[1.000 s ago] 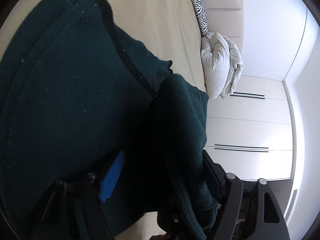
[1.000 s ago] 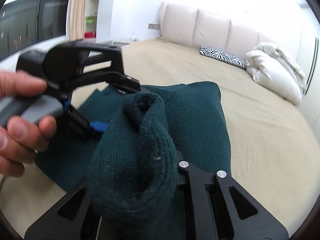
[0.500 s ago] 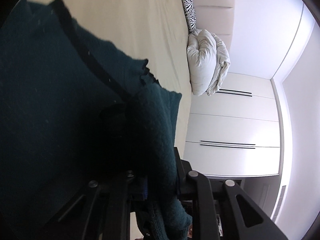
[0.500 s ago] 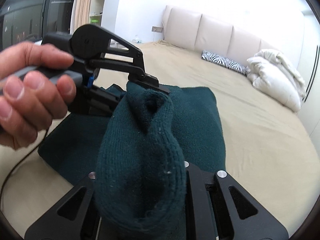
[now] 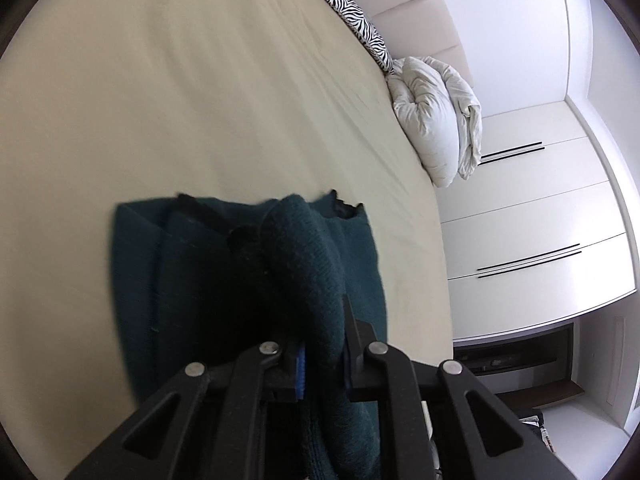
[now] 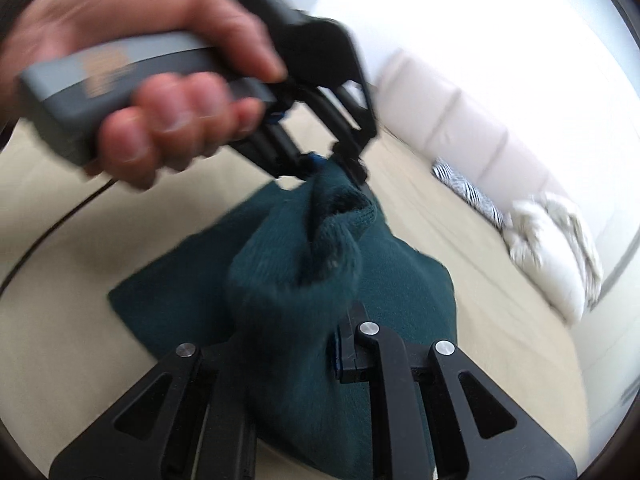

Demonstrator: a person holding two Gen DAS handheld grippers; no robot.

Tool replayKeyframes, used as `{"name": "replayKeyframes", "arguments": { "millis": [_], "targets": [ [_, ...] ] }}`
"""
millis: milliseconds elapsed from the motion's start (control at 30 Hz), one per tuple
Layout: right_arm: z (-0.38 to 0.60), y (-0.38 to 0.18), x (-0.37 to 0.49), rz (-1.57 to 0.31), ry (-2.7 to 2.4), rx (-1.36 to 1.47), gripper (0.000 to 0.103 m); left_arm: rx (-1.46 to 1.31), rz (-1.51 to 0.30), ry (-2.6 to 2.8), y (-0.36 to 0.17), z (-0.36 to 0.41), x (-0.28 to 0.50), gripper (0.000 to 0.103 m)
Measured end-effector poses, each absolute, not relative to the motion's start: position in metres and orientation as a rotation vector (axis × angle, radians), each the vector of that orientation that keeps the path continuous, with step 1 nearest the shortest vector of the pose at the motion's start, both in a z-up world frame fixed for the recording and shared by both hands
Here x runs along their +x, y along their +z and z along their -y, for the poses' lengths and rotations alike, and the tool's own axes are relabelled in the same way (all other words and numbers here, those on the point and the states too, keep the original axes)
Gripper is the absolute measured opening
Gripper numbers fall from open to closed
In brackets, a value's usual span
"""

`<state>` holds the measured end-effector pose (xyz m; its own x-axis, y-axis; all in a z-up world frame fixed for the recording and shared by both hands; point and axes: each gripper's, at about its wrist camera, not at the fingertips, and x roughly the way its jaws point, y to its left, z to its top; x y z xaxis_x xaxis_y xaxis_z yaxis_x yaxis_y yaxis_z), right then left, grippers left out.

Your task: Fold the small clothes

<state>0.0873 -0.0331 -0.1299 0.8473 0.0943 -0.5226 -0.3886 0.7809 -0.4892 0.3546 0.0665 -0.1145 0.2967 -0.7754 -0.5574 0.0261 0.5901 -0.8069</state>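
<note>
A dark green knit garment [image 5: 192,280] lies partly folded on the beige bed. Both grippers hold one bunched fold of it up off the bed. My left gripper [image 5: 322,364] is shut on that fold, which runs between its fingers. In the right wrist view the garment [image 6: 400,292] spreads below, and my right gripper [image 6: 292,356] is shut on the near end of the same fold [image 6: 296,272]. The left gripper [image 6: 340,164], held by a hand, pinches the far end of the fold just above and ahead of it.
The beige bed surface [image 5: 180,100] stretches around the garment. A zebra-striped pillow [image 5: 360,24] and a bunched white duvet [image 5: 436,120] lie by the padded headboard. White wardrobe doors [image 5: 532,216] stand beside the bed. A black cable [image 6: 44,240] trails on the bed at left.
The left gripper closed on the fold, then lifted and swung back with it, so the garment now looks smaller and farther below. The right gripper kept its hold and rose with the fold.
</note>
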Motion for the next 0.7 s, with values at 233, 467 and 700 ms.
{"name": "replayKeyframes", "arguments": {
  "millis": [233, 467, 700],
  "targets": [
    [0.004, -0.162, 0.094, -0.545, 0.348, -0.756, 0.011, -0.769, -1.198, -0.565, -0.156, -0.094, 0.352, 0.014],
    [-0.004, -0.162, 0.092, -0.532, 0.380, -0.790, 0.011, -0.760, -1.162, -0.574, -0.150, -0.108, 0.344, 0.014],
    [-0.009, -0.180, 0.089, -0.557, 0.389, -0.811, 0.015, -0.841, -1.175, -0.541, -0.181, -0.136, 0.327, 0.017]
  ]
}}
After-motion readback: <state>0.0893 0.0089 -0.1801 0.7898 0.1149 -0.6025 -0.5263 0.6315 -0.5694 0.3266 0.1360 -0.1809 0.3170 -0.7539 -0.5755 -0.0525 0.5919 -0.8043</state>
